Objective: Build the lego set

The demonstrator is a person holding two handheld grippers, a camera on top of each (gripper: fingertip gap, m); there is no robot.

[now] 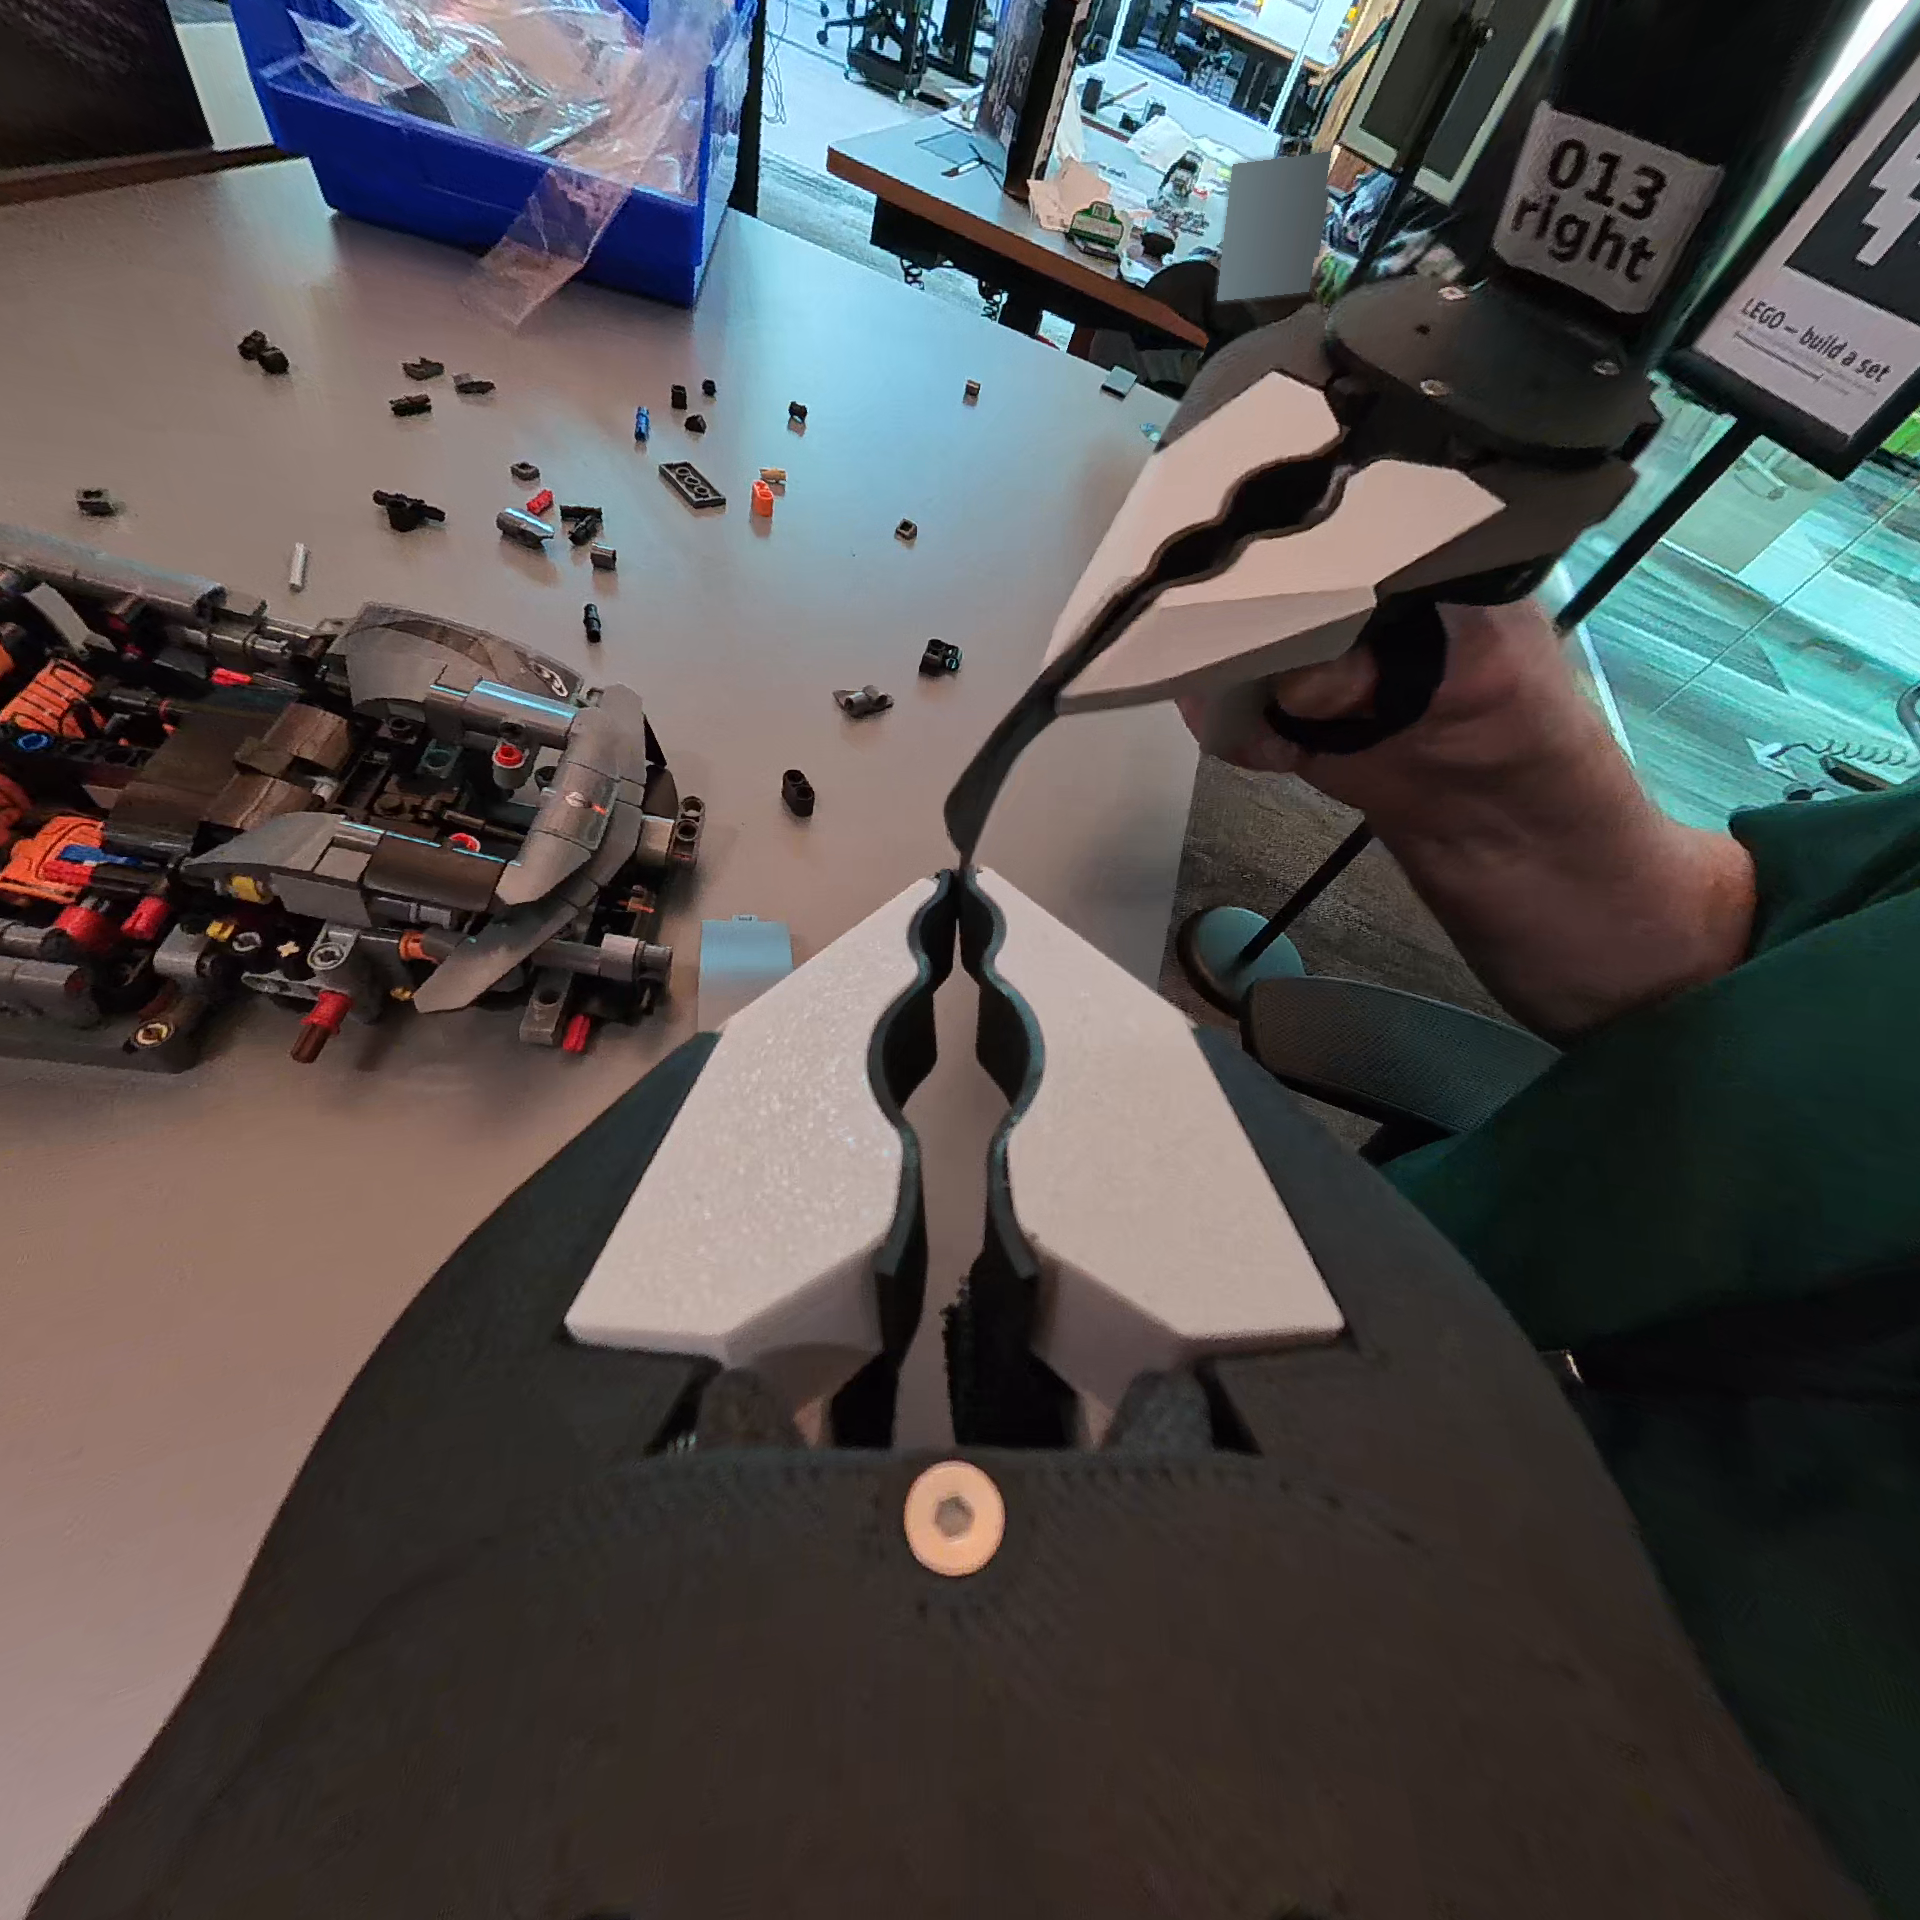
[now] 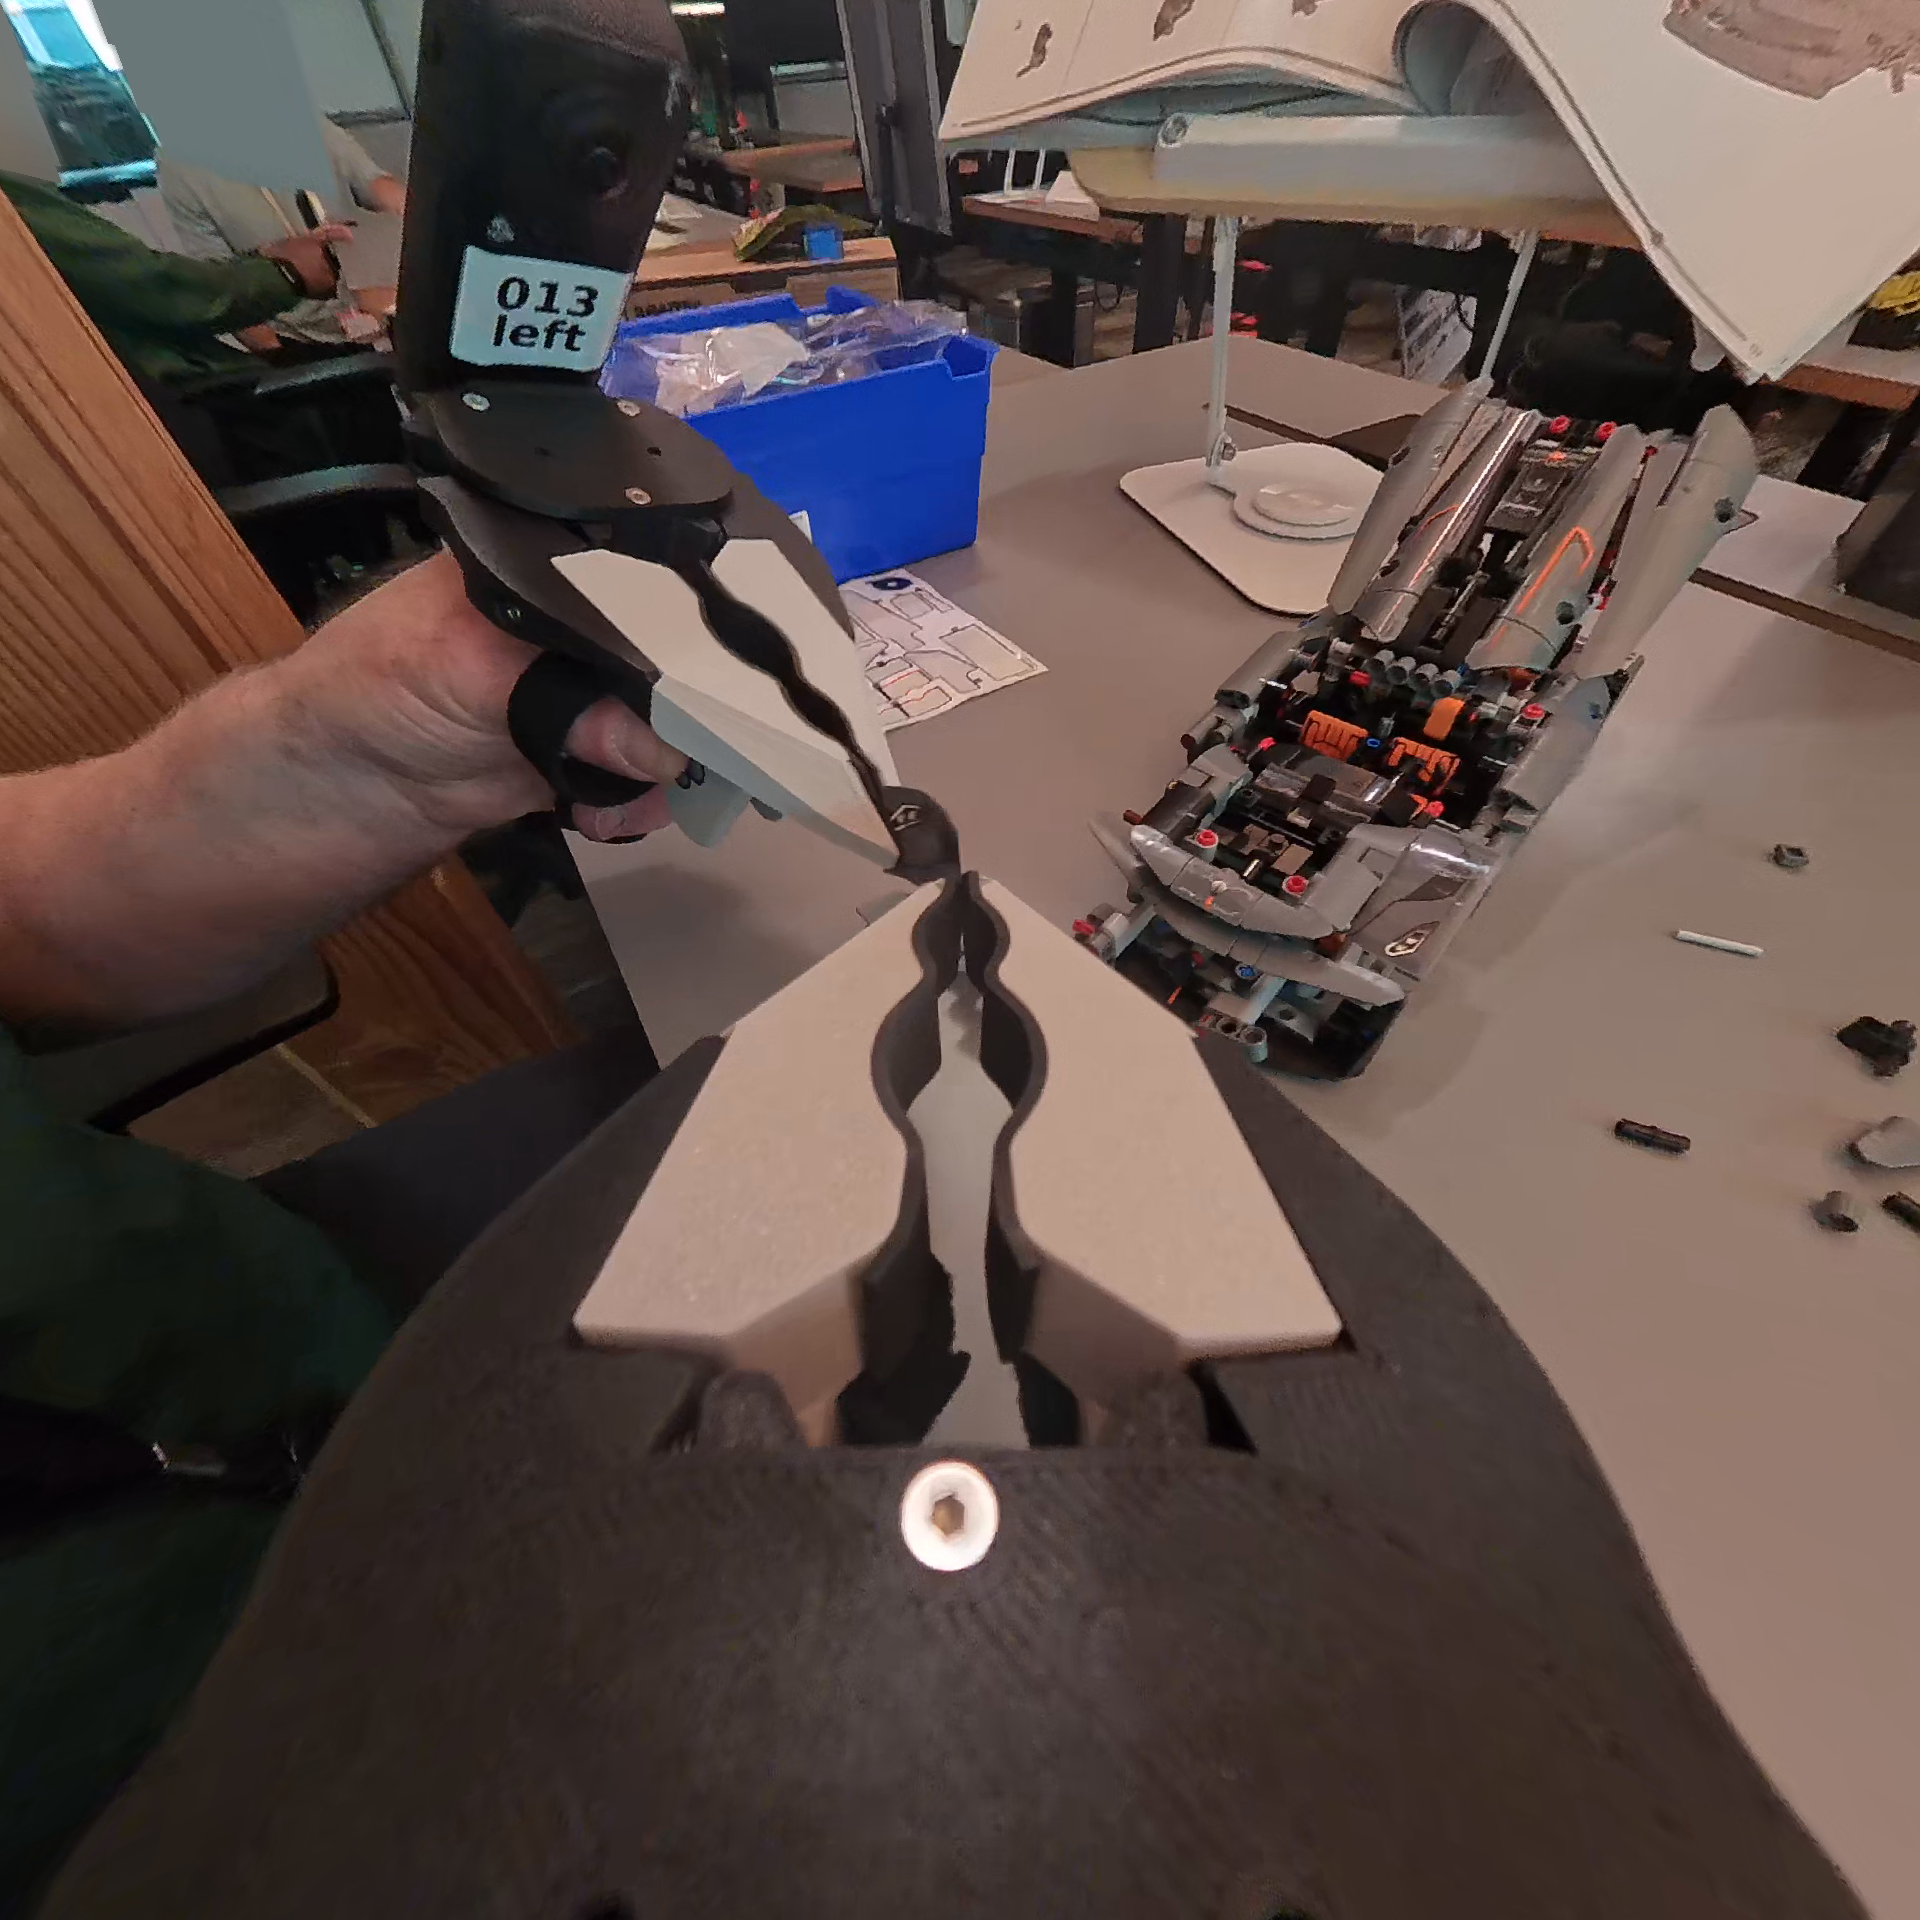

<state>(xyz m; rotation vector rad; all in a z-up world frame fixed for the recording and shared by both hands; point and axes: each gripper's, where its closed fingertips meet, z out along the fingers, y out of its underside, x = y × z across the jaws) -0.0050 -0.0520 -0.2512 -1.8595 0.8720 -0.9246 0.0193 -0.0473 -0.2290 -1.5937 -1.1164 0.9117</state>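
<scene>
A small black curved lego piece point(image 1: 987, 779) hangs in the air between both grippers, over the table's near edge. My left gripper point(image 1: 956, 878) is shut on its lower end. My right gripper point(image 1: 1049, 686) comes in from the upper right and is shut on its other end. In the right wrist view the piece point(image 2: 920, 821) shows a small pale sticker and sits between the left gripper point(image 2: 904, 842) and my right gripper point(image 2: 961, 883). The part-built grey, black and orange lego car point(image 1: 343, 831) point(image 2: 1403, 790) stands on the table, apart from both grippers.
Several loose small pieces point(image 1: 686, 483) lie scattered on the grey table point(image 1: 312, 1299), and a grey curved piece point(image 1: 743, 951) lies by the car. A blue bin point(image 2: 831, 457) holds plastic bags. A sticker sheet point(image 2: 935, 655) and a booklet on a white stand point(image 2: 1268, 520) are behind. There is about 4 centimetres between the tips of the two grippers. My left tips are roughly 10 centimetres from the grey curved piece point(image 1: 743, 951).
</scene>
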